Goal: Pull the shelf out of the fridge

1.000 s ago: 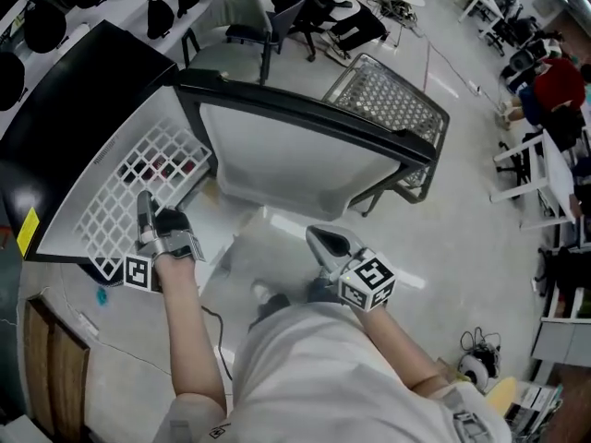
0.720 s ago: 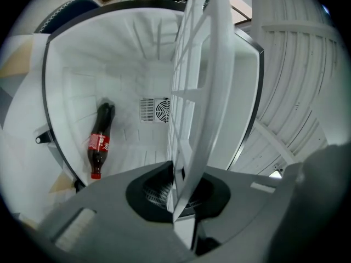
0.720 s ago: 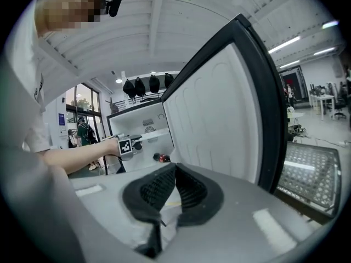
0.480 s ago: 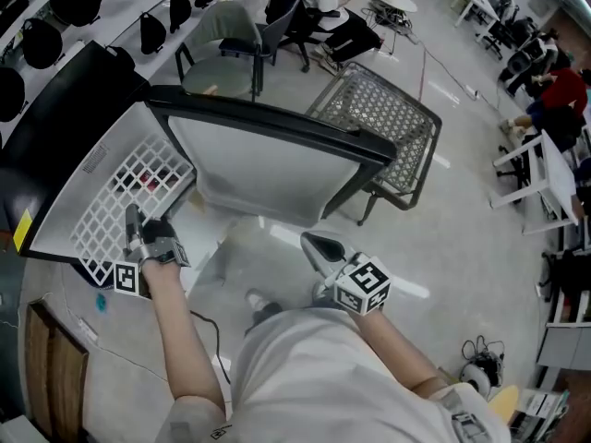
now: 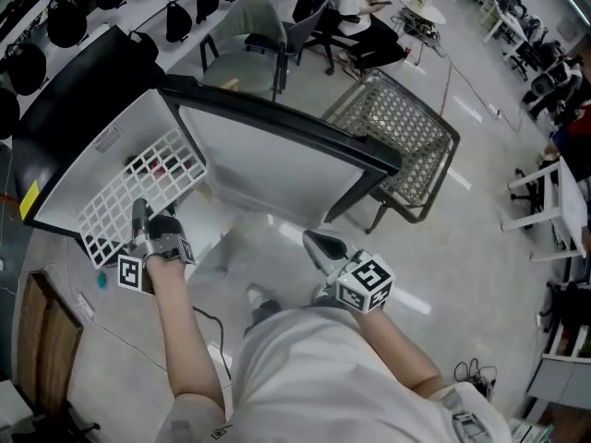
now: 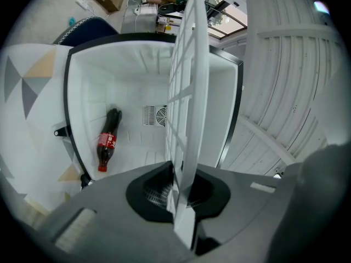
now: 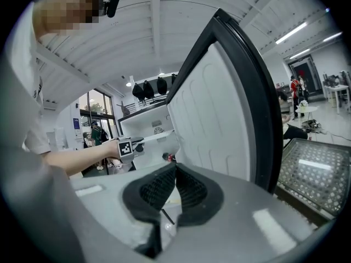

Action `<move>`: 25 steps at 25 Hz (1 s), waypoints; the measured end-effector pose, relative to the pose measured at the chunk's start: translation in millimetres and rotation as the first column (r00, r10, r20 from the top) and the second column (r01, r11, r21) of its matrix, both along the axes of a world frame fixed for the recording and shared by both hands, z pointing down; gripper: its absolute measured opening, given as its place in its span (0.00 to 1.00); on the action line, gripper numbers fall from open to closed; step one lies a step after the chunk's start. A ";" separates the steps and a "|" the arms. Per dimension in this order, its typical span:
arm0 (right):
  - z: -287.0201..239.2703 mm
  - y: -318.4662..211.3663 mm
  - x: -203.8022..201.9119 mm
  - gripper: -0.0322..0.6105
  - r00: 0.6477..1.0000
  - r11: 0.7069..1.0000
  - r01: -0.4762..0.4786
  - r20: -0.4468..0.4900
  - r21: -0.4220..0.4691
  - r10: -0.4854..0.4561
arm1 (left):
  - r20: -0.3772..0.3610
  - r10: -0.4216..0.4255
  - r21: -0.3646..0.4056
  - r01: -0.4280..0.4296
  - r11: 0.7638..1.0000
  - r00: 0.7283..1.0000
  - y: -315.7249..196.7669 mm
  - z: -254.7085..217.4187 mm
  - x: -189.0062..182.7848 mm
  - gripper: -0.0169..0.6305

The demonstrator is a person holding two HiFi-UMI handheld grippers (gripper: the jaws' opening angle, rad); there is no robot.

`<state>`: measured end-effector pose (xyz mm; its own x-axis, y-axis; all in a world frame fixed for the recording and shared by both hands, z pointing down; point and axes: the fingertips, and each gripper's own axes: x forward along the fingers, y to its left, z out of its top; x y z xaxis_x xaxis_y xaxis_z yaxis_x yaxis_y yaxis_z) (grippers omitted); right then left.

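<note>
Firmly, the left gripper [image 6: 178, 189] has its jaws clenched on the front rim of the white wire-grid shelf [image 6: 185, 86] (the left gripper view shows the grid edge-on between the pads). The shelf runs from the jaws back into the white cavity of the black fridge [image 5: 69, 90]. In the head view its near corner juts past the cabinet's front edge. A dark cola bottle with a red label [image 6: 107, 138] lies inside the cavity, apart from the shelf. The right gripper [image 7: 174, 171] hangs near the open fridge door [image 7: 219, 119], its jaws pressed together on nothing.
</note>
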<state>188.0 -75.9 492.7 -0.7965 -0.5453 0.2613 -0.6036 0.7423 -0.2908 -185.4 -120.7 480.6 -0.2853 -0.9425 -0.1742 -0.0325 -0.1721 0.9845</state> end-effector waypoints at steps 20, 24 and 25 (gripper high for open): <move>2.4 5.3 -44.3 0.05 0.960 0.961 0.277 0.051 -0.023 -0.275 | -0.058 0.020 -0.032 -0.022 0.999 0.998 126.4 44.0 93.9 0.08; -0.5 15.3 -65.4 0.05 0.941 0.942 0.335 0.053 -0.019 -0.333 | 0.019 0.021 -0.064 -0.020 0.998 1.000 150.0 40.0 91.9 0.08; -1.5 17.9 -71.6 0.05 0.936 0.937 0.349 0.053 -0.018 -0.347 | 0.045 0.021 -0.075 -0.018 0.997 0.999 155.6 39.0 90.6 0.08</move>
<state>116.3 -58.0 491.2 -0.9471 -0.2253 0.2284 -0.2938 0.8952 -0.3352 -94.8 34.9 519.6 -0.2601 -0.9586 -0.1161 -0.0753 -0.0997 0.9922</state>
